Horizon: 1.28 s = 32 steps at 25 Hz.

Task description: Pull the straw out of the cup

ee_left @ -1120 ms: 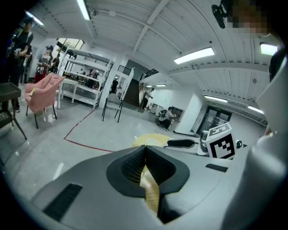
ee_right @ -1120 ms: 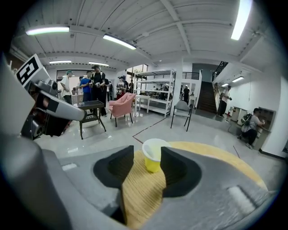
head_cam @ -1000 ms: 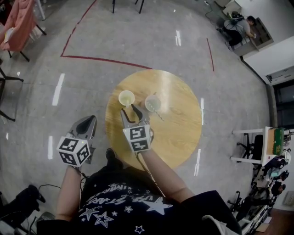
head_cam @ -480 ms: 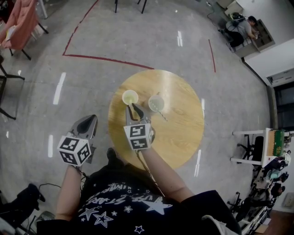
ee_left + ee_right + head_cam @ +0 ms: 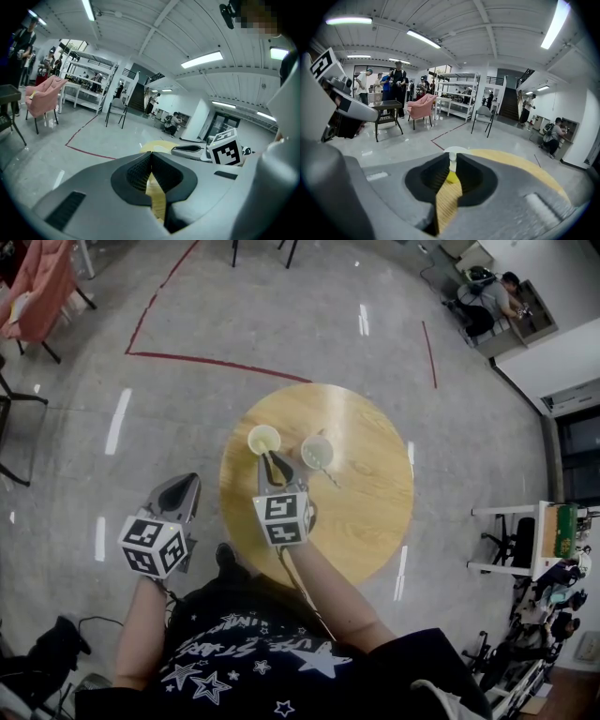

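Two clear cups stand on the round wooden table. The left cup holds yellow liquid and a white straw. The right cup is beside it, with a thin straw lying on the wood near its base. My right gripper reaches to the near side of the left cup. Its jaws are closing, and in the right gripper view the straw stands between them, with both pads against it. My left gripper hangs over the floor left of the table, shut and empty.
Grey floor with red tape lines surrounds the table. A pink chair stands at the far left and shelving with gear at the right. People stand and sit in the distance.
The right gripper's jaws, wide apart a second ago, have come together round the straw at the left cup. Both hands have stayed where they were.
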Each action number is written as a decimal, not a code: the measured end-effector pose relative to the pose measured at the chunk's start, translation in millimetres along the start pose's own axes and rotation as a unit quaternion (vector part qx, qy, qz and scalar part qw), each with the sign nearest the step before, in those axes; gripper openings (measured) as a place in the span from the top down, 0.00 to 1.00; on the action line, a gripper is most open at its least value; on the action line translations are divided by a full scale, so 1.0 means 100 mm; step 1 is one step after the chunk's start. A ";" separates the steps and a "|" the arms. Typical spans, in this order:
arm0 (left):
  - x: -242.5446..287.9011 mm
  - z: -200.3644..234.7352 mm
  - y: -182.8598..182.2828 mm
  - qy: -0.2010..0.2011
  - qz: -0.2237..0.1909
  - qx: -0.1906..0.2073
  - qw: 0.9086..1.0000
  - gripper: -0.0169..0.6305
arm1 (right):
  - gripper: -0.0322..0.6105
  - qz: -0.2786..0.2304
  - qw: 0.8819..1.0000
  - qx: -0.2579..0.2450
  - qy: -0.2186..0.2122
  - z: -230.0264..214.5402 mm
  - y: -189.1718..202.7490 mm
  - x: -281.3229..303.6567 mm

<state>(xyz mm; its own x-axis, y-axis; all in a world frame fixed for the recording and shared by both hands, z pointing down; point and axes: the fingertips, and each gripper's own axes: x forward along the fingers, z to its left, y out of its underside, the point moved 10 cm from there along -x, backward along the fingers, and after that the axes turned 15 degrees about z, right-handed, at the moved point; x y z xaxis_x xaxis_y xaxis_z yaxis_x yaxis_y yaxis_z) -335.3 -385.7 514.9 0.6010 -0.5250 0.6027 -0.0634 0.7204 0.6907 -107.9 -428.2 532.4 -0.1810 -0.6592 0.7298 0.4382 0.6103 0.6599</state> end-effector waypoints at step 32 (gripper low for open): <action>-0.23 -1.40 0.32 0.005 -0.026 0.040 0.999 0.96 | 0.89 -0.141 0.990 0.014 -0.028 -0.32 0.47 -1.67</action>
<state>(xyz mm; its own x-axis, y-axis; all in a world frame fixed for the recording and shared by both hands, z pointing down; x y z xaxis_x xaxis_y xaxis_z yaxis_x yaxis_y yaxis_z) -240.1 -287.3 467.1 0.6135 -0.5558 0.5610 -0.0943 0.6538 0.7508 -28.7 -303.4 435.9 -0.3405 -0.7803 0.5246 0.3388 0.4186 0.8426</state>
